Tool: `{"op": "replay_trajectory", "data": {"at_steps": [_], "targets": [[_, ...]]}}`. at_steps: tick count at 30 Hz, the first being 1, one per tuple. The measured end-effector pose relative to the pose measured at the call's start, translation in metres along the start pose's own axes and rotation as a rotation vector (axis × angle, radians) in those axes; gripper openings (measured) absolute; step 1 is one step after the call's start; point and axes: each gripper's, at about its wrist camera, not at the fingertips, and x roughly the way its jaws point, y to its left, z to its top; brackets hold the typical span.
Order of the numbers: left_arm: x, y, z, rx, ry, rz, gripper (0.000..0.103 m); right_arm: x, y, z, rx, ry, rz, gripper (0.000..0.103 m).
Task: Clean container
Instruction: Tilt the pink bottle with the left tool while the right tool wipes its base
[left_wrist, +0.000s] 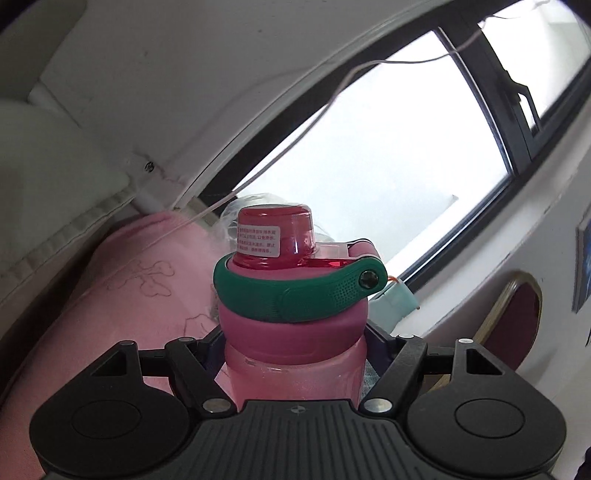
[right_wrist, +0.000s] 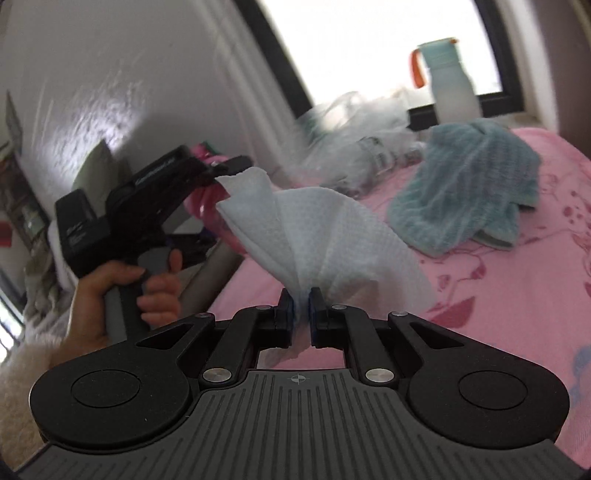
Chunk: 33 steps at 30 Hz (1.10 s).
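The pink bottle (left_wrist: 295, 354) is held up off the bed by the left tongs (left_wrist: 295, 345), which are closed around its body just below the magenta collar, so the red cap (left_wrist: 275, 232) and the green carry strap (left_wrist: 295, 295) stand clear above the grip; that hold probably leaves the bottle's outside free to be wiped. In the right wrist view the same left tongs (right_wrist: 221, 173) show from the side, a hand (right_wrist: 122, 295) wrapped around the handle, with the bottle (right_wrist: 207, 199) mostly hidden behind the white wipe (right_wrist: 317, 236). The right tongs (right_wrist: 302, 301) are drawn nearly together, pinching a gathered corner of that wipe, and the rest of the sheet fans out forward toward the bottle; its far edge looks to touch or lie just beside the bottle, though blur makes contact uncertain. This suits a wiping stroke, one tool steadying and the other carrying the cloth. On the pink bedspread (right_wrist: 480, 295) lie a teal towel (right_wrist: 469, 188) and crumpled clear plastic (right_wrist: 354, 122), and a pale bottle (right_wrist: 450, 88) stands on the window sill.
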Motion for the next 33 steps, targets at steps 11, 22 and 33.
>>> {"op": "replay_trajectory", "data": {"at_steps": [11, 22, 33], "targets": [[0.005, 0.0, 0.002, -0.012, -0.027, 0.029, 0.072, 0.034, -0.019, 0.021, 0.048, 0.004, 0.125, 0.012], [0.0, 0.002, -0.001, -0.039, -0.042, 0.041, 0.072, 0.029, -0.016, 0.017, -0.024, -0.004, 0.027, 0.008], [0.003, -0.005, -0.005, -0.007, -0.056, 0.047, 0.072, 0.046, -0.016, 0.016, -0.2, 0.033, -0.32, 0.008]]}}
